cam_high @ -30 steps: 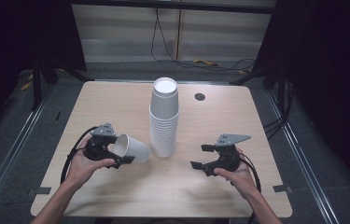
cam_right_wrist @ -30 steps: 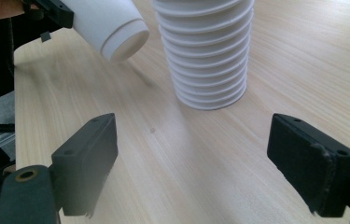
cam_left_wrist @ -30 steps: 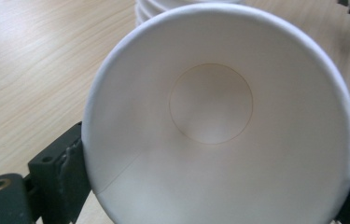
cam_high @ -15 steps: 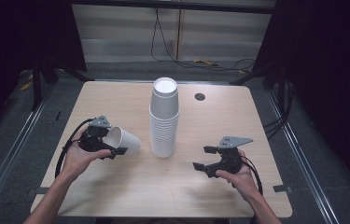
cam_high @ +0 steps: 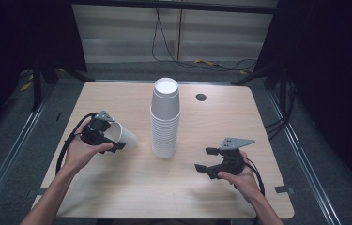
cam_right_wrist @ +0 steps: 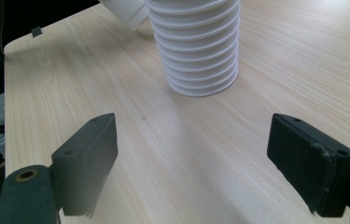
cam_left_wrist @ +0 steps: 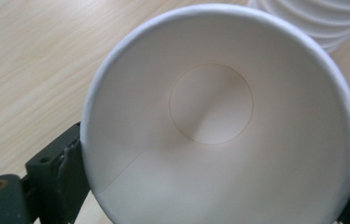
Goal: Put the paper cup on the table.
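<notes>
Cup (cam_left_wrist: 219,121) interior in left gripper (cam_high: 112,140) pinch, right gripper (cam_high: 210,159) spread, stack (cam_right_wrist: 196,46) base.

A lab-style recording booth: a bare pale wooden bench (cam_high: 131,187) stands on grey carpet, flanked by black curtains (cam_high: 333,70), with floor rails (cam_high: 11,154) and loose cables (cam_high: 164,42) trailing behind.

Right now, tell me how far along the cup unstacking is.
Done: one paper cup is off the stack of cups and clamped on its side in the left hand-held gripper, mouth toward that gripper's camera. In hand: it is held low over the table, left of the stack, not set down. Left: placing it, and the tall stack remains. The right hand-held gripper waits open, empty.
</notes>
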`<state>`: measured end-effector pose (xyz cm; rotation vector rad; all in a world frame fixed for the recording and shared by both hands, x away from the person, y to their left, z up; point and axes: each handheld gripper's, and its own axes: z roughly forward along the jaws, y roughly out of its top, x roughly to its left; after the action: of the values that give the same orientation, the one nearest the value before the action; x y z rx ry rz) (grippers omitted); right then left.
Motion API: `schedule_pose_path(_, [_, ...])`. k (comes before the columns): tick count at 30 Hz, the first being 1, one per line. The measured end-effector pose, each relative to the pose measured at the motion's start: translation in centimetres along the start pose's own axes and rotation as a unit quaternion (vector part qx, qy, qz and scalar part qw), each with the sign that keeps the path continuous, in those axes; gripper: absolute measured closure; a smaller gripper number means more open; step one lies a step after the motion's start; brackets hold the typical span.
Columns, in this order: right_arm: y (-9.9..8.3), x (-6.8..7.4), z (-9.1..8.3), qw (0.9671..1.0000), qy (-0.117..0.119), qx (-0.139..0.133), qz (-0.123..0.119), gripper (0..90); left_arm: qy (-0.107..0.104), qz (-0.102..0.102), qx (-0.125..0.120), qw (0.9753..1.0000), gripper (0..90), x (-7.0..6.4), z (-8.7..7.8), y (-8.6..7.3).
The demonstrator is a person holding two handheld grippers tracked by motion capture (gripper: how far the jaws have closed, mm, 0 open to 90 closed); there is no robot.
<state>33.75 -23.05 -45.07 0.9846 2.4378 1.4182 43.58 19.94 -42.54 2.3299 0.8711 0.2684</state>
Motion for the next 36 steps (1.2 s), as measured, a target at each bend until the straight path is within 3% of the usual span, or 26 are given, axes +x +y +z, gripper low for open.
schedule_pose_path(2, [0.0, 0.0, 0.0, 1.0, 0.0, 0.001, -0.001, 15.9, -0.005, -0.003, 0.005, 1.0, 6.8, 0.1, -0.2, 0.2])
schedule_pose_path(3, [0.0, 0.0, 0.0, 1.0, -0.001, 0.002, 0.001, 15.9, 0.008, 0.002, 0.014, 0.9999, 6.7, 0.2, -0.3, 0.4])
schedule_pose_path(8, [-0.1, 0.1, 0.0, 1.0, -0.003, 0.007, 0.005, 15.4, 0.024, 0.01, 0.053, 0.9983, 6.6, 0.7, 0.3, 0.6])
schedule_pose_path(10, [-0.1, 0.2, 0.1, 1.0, -0.002, 0.008, 0.005, 15.4, 0.02, 0.007, 0.055, 0.9982, 6.6, 0.6, 0.5, 0.6])
schedule_pose_path(12, [0.0, 0.4, 0.2, 0.9999, 0.0, 0.011, 0.003, 15.4, 0.02, 0.016, 0.065, 0.9975, 6.4, 0.5, 0.6, 0.7])
schedule_pose_path(14, [0.0, 0.3, 0.3, 0.9998, -0.004, 0.015, 0.012, 14.9, 0.032, 0.019, 0.077, 0.9963, 6.3, 0.5, 0.6, 1.0])
schedule_pose_path(16, [0.0, 0.1, 0.4, 0.9996, -0.003, 0.017, 0.02, 14.9, 0.03, 0.018, 0.081, 0.9961, 6.3, 0.8, 0.5, 1.2])
schedule_pose_path(21, [-0.1, -0.1, 0.4, 0.9995, -0.007, 0.021, 0.024, 14.9, 0.043, 0.026, 0.105, 0.9932, 6.1, 1.1, 0.9, 1.6])
schedule_pose_path(24, [0.0, 0.1, 0.5, 0.9994, -0.005, 0.026, 0.021, 14.9, 0.046, 0.026, 0.133, 0.9897, 5.6, 1.0, 2.0, 1.8])
schedule_pose_path(33, [0.1, 0.2, 0.8, 0.9994, -0.001, 0.03, 0.015, 17.7, 0.055, 0.017, 0.115, 0.9918, 3.8, 1.2, 2.6, 1.4])
schedule_pose_path(36, [0.1, 0.3, 0.8, 0.9994, 0.001, 0.031, 0.014, 18.0, 0.046, 0.007, 0.108, 0.9931, 3.8, 1.7, 3.0, 0.9])
